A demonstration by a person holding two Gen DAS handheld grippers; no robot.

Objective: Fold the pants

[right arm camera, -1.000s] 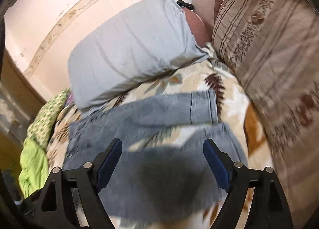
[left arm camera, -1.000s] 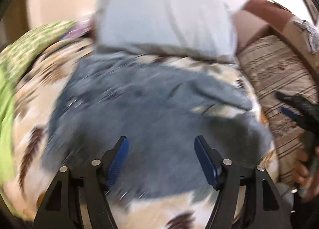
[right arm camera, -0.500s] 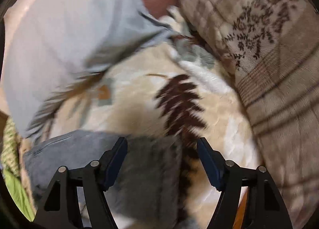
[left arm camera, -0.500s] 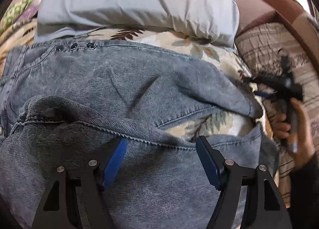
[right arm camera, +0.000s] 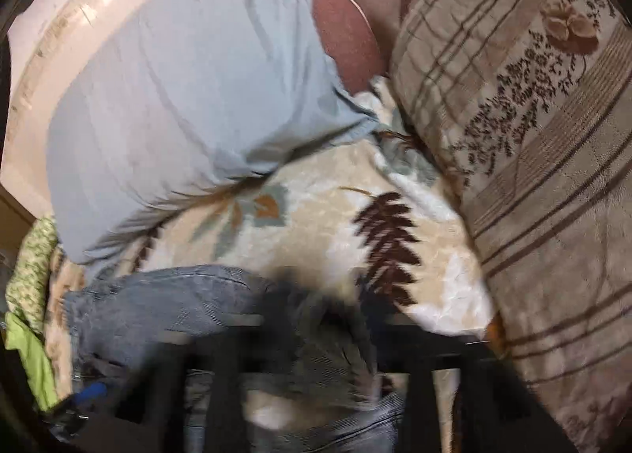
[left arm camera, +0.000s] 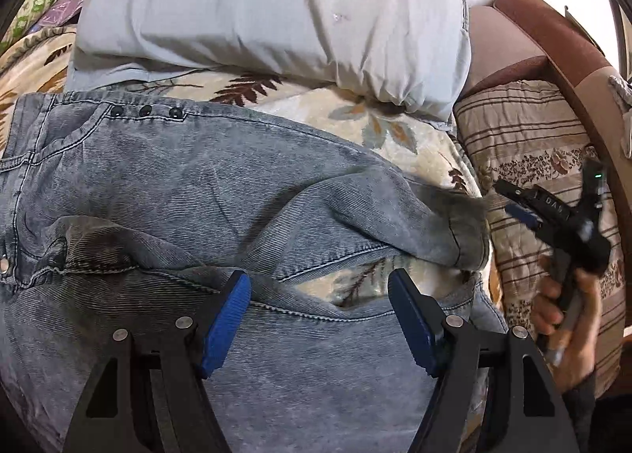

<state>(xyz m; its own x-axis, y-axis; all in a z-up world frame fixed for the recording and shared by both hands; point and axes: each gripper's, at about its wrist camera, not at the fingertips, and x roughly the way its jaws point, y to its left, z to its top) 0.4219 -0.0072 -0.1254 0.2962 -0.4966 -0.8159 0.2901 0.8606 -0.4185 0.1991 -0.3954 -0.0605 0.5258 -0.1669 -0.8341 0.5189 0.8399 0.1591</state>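
Jeans [left arm camera: 221, 192] on leaf-print blanket [left arm camera: 395, 129], grey pillow [left arm camera: 276, 6] behind, left gripper [left arm camera: 320, 318] released, right gripper [left arm camera: 525, 208] just widened.

Grey jeans [right arm camera: 166, 307] on leaf-print blanket [right arm camera: 316, 216], pale blue pillow [right arm camera: 177, 97] behind

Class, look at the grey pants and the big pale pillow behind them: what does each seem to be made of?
Pants: likely denim, faded grey, matte; fine ribbed weave, stitched seams, metal rivets show.
Pillow: probably a smooth cotton-like case, pale blue-grey, softly creased; the filling is hidden.
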